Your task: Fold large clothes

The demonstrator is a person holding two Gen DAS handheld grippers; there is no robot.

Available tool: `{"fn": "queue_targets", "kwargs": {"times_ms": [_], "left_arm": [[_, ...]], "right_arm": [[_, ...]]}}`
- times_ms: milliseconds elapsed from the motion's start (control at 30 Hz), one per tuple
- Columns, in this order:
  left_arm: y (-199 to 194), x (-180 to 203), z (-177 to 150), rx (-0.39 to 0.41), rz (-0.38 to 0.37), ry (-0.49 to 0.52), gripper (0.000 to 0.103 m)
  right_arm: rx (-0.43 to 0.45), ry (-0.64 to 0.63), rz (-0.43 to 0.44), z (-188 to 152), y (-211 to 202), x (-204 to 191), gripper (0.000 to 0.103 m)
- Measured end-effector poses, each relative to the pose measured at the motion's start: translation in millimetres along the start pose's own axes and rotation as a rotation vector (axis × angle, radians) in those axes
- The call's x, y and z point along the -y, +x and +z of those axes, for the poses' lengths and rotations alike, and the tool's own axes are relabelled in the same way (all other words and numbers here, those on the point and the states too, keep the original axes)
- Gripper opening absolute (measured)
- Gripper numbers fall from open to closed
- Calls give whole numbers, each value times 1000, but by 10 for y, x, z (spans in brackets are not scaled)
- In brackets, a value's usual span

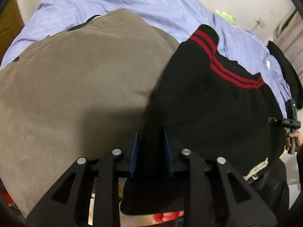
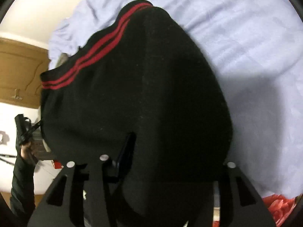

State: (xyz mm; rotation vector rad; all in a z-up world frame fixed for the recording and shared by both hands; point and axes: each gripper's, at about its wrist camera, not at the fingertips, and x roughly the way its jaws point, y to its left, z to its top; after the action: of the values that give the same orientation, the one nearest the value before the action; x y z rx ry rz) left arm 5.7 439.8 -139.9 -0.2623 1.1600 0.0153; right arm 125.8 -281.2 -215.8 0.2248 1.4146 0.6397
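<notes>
A black knit garment (image 1: 204,102) with two red stripes (image 1: 227,71) hangs stretched between both grippers above a bed with a blue sheet (image 1: 132,1). My left gripper (image 1: 151,132) is shut on the garment's near edge; its blue pads (image 1: 167,149) pinch the black cloth. In the right wrist view the same garment (image 2: 142,85) drapes over my right gripper (image 2: 151,147), which is shut on it; only its left finger (image 2: 126,147) shows. The right gripper also shows at the right edge of the left wrist view (image 1: 289,124).
A brown garment (image 1: 75,75) lies spread on the sheet left of the black one. Another dark item (image 1: 287,71) lies at the bed's far right. A wooden headboard (image 2: 19,71) stands at the left. Red patterned fabric (image 2: 278,206) shows at the bed's near edge.
</notes>
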Motion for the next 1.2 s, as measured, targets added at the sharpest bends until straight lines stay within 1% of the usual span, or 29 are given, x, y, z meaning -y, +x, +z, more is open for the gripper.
{"fn": "queue_targets", "kwargs": {"times_ms": [33,67,100,133,200,233,267,300,333,367,400,433,467,500,567,600,633,700,733,767,833,867,933,967,1000,1067,1200], "left_arm": [[-5,-29,7,-5,3,10,43],[-46,-51,-36,-3,12,21,55],[-100,-83,-97,6,18,26,60],[-130,-75,-145,10,11,25,68],[-256,-136,-316,29,-35,16,69],[-304,-144,-383,37,-42,14,70],[-358,-157,-487,48,-47,12,74],[-397,-160,-571,61,-53,7,77],[-453,-179,-728,87,-70,-14,78],[-459,-190,-804,94,-81,-27,78],[-466,-201,-959,106,-106,-60,78],[-471,-207,-1037,117,-119,-83,78],[-453,-209,-1150,129,-128,-116,81],[-417,-209,-1256,138,-139,-155,82],[-329,-167,-1438,153,-190,-227,83],[-233,-182,-1542,167,-238,-287,83],[-188,-168,-1608,174,-258,-318,83],[59,-158,-1688,158,-296,-406,83],[126,-160,-1707,154,-320,-432,83],[203,-162,-1707,162,-363,-464,83],[317,-160,-1686,187,-404,-520,83],[376,-157,-1669,197,-417,-545,83],[472,-150,-1643,223,-421,-583,84],[521,-140,-1620,240,-420,-598,84],[548,-131,-1620,252,-422,-602,84],[570,-95,-1584,304,-419,-593,84],[565,-40,-1631,380,-396,-600,84]], "right_arm": [[21,-21,16,-58,-102,3,74],[41,-40,54,-151,-248,10,78],[53,-47,74,-228,-349,26,80],[70,-49,87,-316,-449,48,82],[139,-32,120,-579,-709,99,91],[175,-16,142,-753,-797,137,93],[193,-3,153,-838,-783,92,96],[221,28,168,-1052,-807,137,96],[242,59,175,-1199,-763,126,96],[263,112,186,-1380,-704,159,96],[277,184,209,-1579,-627,219,96],[289,240,232,-1718,-553,264,96],[300,283,241,-1812,-435,243,96],[315,348,265,-1926,-363,364,96],[320,452,323,-2092,-188,425,96],[313,501,368,-2125,-86,462,96],[314,540,410,-2172,-38,481,96],[326,631,485,-2207,149,501,96],[337,649,505,-2203,201,465,96],[356,664,534,-2193,260,452,96],[405,673,569,-2150,322,394,96],[425,666,575,-2102,338,369,96],[443,667,568,-2005,375,333,96],[453,677,579,-1958,396,325,96],[460,682,583,-1931,399,322,97],[484,689,577,-1867,366,313,97],[479,702,541,-1732,363,319,97]]}}
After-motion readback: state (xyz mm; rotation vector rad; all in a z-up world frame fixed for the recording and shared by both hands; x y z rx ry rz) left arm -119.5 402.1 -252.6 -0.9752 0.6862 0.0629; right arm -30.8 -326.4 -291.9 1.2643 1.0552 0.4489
